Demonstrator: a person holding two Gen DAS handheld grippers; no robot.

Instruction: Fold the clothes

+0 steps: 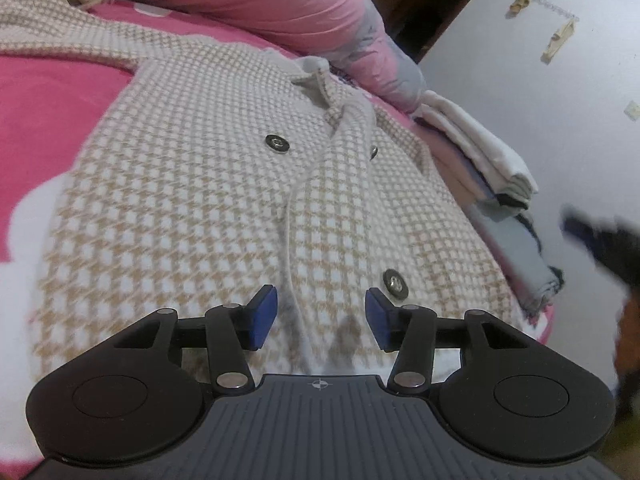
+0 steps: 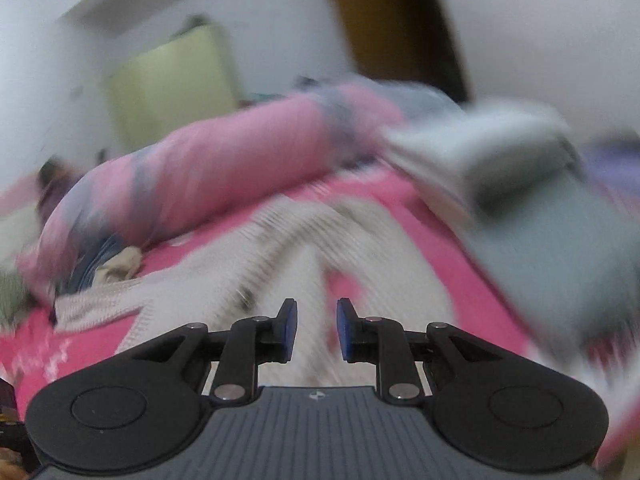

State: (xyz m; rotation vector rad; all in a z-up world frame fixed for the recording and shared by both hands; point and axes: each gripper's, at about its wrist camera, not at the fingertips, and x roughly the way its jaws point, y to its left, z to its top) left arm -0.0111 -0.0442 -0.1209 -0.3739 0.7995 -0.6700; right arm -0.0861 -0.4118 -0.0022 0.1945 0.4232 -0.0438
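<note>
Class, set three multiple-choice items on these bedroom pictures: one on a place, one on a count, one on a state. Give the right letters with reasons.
1. Where does the folded stack lie?
A. right of the jacket
B. left of the jacket
C. on the jacket

2. How many buttons show on the jacket in the left wrist view?
A. one
B. three
C. six

3. How do the left tongs stand?
A. shut on a sleeve
B. shut on a button
C. open, holding nothing

Key: 1 A, the stack sits at the bed's right edge beside the jacket. 2 B, three dark buttons show. 3 C, a clear gap lies between the blue pads.
</note>
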